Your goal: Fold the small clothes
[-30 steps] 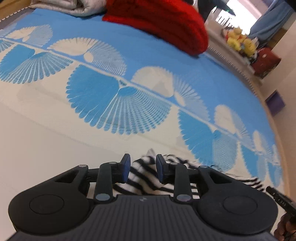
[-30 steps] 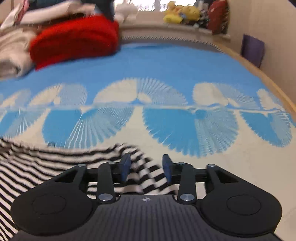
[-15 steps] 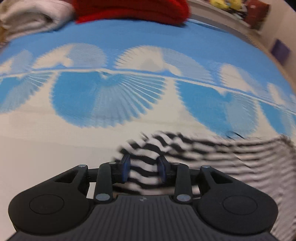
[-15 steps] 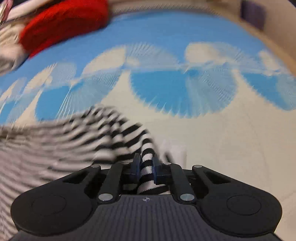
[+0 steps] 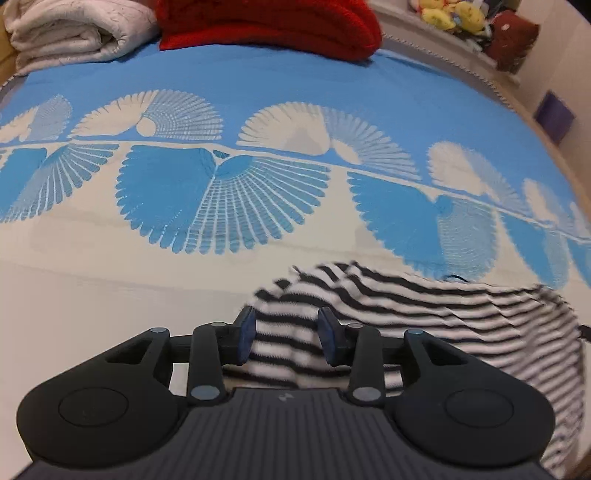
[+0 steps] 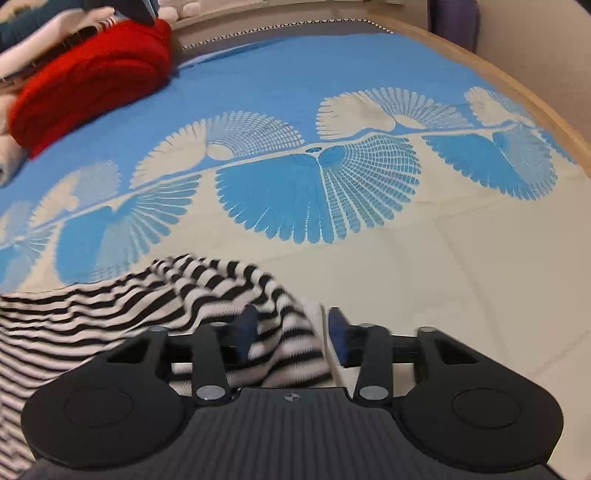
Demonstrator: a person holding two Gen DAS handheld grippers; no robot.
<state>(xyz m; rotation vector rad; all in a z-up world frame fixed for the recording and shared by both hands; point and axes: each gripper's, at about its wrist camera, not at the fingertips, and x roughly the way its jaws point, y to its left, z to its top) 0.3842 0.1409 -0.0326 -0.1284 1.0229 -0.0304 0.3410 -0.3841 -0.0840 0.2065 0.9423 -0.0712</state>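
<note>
A small black-and-white striped garment (image 5: pixel 424 306) lies rumpled on the cream part of the bedspread (image 5: pixel 221 258), stretching from the left gripper to the right edge of the left wrist view. My left gripper (image 5: pixel 286 332) points down at its left end. Its jaws are opening, with striped cloth lying loose between the blue pads. In the right wrist view the garment (image 6: pixel 110 314) runs off to the left. My right gripper (image 6: pixel 291 332) is over its right end, jaws opening. The cloth rests against the left pad, and a gap shows at the right pad.
A red knitted bundle (image 5: pixel 269 26) and a folded white blanket (image 5: pixel 70 33) lie at the far end of the bed. Plush toys (image 5: pixel 450 16) sit on a ledge beyond. The bed's wooden edge (image 6: pixel 517 92) curves along the right. A purple object (image 5: pixel 554 116) stands by the wall.
Half a second ago the right gripper was shut on a fold of the striped cloth; its jaws now stand apart. The left jaws have widened slightly. Both grippers have shifted along the garment.
</note>
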